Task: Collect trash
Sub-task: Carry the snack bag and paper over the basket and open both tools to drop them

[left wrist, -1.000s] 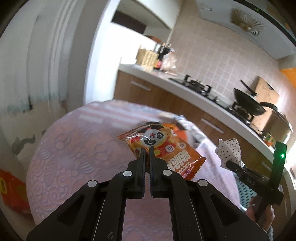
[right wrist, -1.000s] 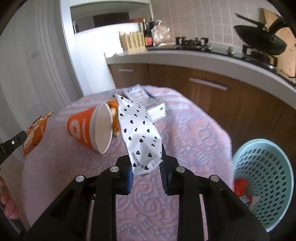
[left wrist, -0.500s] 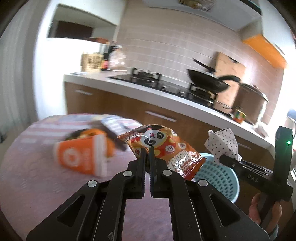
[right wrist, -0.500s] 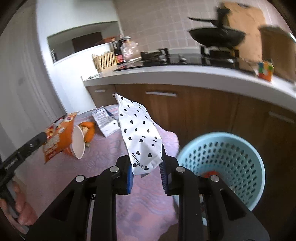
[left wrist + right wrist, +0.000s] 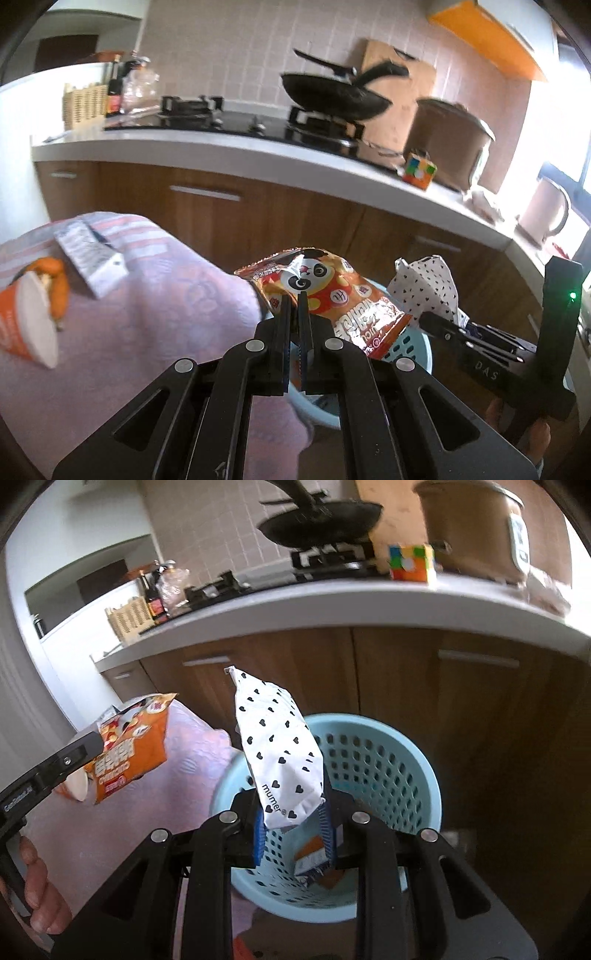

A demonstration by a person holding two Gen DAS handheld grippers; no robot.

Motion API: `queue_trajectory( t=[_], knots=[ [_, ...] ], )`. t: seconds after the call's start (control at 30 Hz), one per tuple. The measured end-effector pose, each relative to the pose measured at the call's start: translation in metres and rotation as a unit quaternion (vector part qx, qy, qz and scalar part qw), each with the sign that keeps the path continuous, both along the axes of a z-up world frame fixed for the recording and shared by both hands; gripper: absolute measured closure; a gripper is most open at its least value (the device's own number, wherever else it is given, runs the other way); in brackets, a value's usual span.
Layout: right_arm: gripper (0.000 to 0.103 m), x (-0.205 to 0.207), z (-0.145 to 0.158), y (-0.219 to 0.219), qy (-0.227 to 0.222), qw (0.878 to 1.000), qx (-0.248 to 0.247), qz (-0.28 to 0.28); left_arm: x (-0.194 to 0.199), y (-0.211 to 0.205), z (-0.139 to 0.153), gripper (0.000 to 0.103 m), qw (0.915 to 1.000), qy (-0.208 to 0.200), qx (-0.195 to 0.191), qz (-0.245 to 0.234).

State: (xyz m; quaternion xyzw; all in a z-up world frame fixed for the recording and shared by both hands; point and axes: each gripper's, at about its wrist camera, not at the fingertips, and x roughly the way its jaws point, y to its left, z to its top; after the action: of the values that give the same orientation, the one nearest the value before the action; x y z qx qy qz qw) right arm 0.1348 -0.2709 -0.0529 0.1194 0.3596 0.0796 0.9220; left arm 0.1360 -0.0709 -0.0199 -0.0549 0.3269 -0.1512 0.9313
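Carrying two wrappers to the bin — drop-off step, judging by where both tools are sitting. The left gripper (image 5: 294, 295) is pinched fully closed on the corner of the orange panda snack bag (image 5: 325, 299), which is hanging out past the edge of the pink tablecloth (image 5: 155, 306). The right gripper (image 5: 293, 814) is clamped narrow on the white heart-print pouch (image 5: 277, 753), blue pads pressing on its lower end, pouch standing up over the light-blue basket (image 5: 417, 775).

Next move, as I read it: the right one is looking straight down into the basket mouth, so opening the jaws there should let the pouch fall in. The left bag is showing in front of the near rim in its own view, but whether it is clear of the table I can't confirm; probably needs a bit more travel toward the basket before release.

Remaining on the table: tipped orange cup (image 5: 22, 325) with orange peel-like scraps beside it, plus a flat white packet (image 5: 92, 254).

Visibility: basket mostly blocked by the fingers in the left view. Something orange and white is lying at the basket bottom, unidentifiable. Cup is cut off at the frame edge. Stove area is blurring.
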Motion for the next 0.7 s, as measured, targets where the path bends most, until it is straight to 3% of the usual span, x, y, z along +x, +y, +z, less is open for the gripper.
queue_trajectory(
  t=[0.27, 0.5, 0.63, 0.67, 0.7],
  knots=[
    [0.078, 0.014, -0.045, -0.021, 0.071, 0.997, 0.003, -0.021, 0.032, -0.027, -0.039, 0.102, 0.9983, 0.049, 0.031, 0.0],
    [0.075, 0.022, -0.067, -0.026, 0.097, 0.995, 0.013, -0.016, 0.044, -0.036, -0.058, 0.1, 0.9959, 0.073, 0.053, 0.009],
    [0.066, 0.022, -0.076, -0.025, 0.104, 0.994, 0.013, -0.01, 0.047, -0.036, -0.065, 0.097, 0.9949, 0.084, 0.055, 0.015],
    [0.063, 0.022, -0.079, -0.025, 0.106, 0.994, 0.014, -0.009, 0.047, -0.036, -0.066, 0.093, 0.9947, 0.084, 0.057, 0.016],
    [0.056, 0.022, -0.08, -0.025, 0.108, 0.994, 0.015, -0.008, 0.047, -0.036, -0.066, 0.078, 0.9944, 0.086, 0.058, 0.016]
  ],
)
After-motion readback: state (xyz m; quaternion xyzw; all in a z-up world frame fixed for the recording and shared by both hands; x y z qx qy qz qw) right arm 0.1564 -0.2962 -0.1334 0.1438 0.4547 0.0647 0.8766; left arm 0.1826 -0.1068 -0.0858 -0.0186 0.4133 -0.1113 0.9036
